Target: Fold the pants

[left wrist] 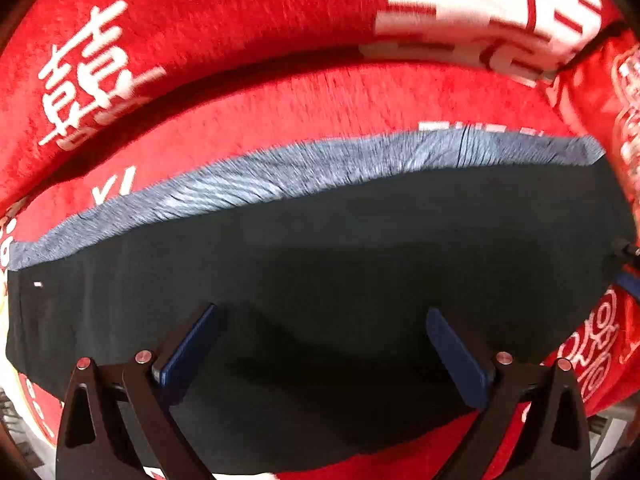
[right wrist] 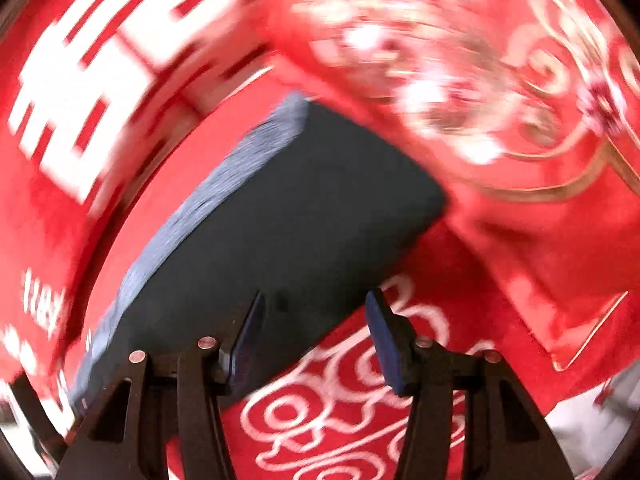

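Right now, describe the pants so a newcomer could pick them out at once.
Start from the red bedding with white characters that fills both views. On the flat red cover with white swirl patterns lies one dark slab of fabric, the pants. They are the only non-red item, near black, with a ribbed blue-grey waistband along the far edge.

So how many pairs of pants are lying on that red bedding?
1. The dark pants with a grey waistband lie flat on the red bedding, below both sets of open jaws. More could be hidden beyond the picture edges.
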`<state>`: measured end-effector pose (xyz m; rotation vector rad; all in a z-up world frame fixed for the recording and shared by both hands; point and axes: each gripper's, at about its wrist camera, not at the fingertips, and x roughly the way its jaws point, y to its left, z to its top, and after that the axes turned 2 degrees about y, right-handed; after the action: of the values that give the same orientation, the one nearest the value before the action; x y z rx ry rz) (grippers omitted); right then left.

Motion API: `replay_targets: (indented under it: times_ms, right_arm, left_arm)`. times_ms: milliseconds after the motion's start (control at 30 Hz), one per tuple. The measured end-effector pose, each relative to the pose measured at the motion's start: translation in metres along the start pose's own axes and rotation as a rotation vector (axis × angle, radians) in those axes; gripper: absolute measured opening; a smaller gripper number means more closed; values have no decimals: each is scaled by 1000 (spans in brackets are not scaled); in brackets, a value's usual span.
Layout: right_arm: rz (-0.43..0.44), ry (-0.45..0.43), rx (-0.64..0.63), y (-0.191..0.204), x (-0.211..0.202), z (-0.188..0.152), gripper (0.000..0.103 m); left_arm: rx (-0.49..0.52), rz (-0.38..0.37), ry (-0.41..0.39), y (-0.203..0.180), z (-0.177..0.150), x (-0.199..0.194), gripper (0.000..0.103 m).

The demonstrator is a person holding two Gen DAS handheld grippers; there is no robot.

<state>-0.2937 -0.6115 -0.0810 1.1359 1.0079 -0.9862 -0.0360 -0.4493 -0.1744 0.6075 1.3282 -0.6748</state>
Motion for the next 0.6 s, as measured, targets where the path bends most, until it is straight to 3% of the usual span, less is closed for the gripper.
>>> replay_targets:
  times_ms: [33, 67, 167, 367, 500, 600]
  right_arm:
    - [16, 11, 32, -8, 5, 4, 51]
    - [40, 23, 60, -15, 10, 8, 27]
    - [54, 24, 38, -17, 9, 16, 21]
    - [-12, -70, -198, 10, -10, 21, 18]
    - [-50, -6, -212, 1, 15, 31, 19]
    - [-82, -34, -271, 7, 12, 25, 19]
  left_arm:
    - [-9, 4, 3, 3, 1, 4, 103]
    - [-20, 1, 0, 4, 0, 4, 103]
    - [-28, 3, 5, 6, -2, 4, 103]
    - [-23, 24, 5, 1, -2, 3, 103]
    - [-32, 26, 3, 2, -1, 5, 103]
    - [-33, 25, -3, 2, -4, 4, 103]
